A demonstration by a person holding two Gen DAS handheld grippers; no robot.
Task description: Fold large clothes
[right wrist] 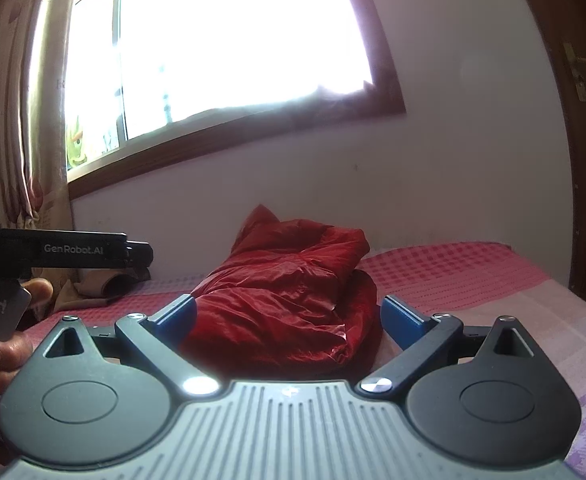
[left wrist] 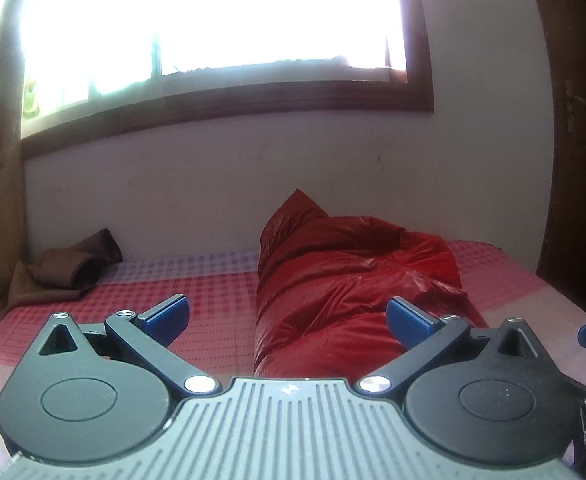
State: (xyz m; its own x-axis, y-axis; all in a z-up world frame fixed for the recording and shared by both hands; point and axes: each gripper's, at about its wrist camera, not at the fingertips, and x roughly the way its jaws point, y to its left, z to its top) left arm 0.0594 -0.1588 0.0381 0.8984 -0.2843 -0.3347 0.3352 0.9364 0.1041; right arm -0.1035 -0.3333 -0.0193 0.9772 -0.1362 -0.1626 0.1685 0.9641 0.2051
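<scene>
A red padded jacket (left wrist: 345,292) lies crumpled in the middle of both frames on a pink checked bed (left wrist: 209,304), its far end bunched up near the white wall. The left gripper (left wrist: 289,320) hovers low at the bottom centre of its frame, fingers spread wide and holding nothing; the right gripper (right wrist: 287,318) sits the same way, jaws apart and empty. Folding seems not yet begun: this looks like the approach. The next move likely calls for pinching two edges of the jacket and spreading it flat.
</scene>
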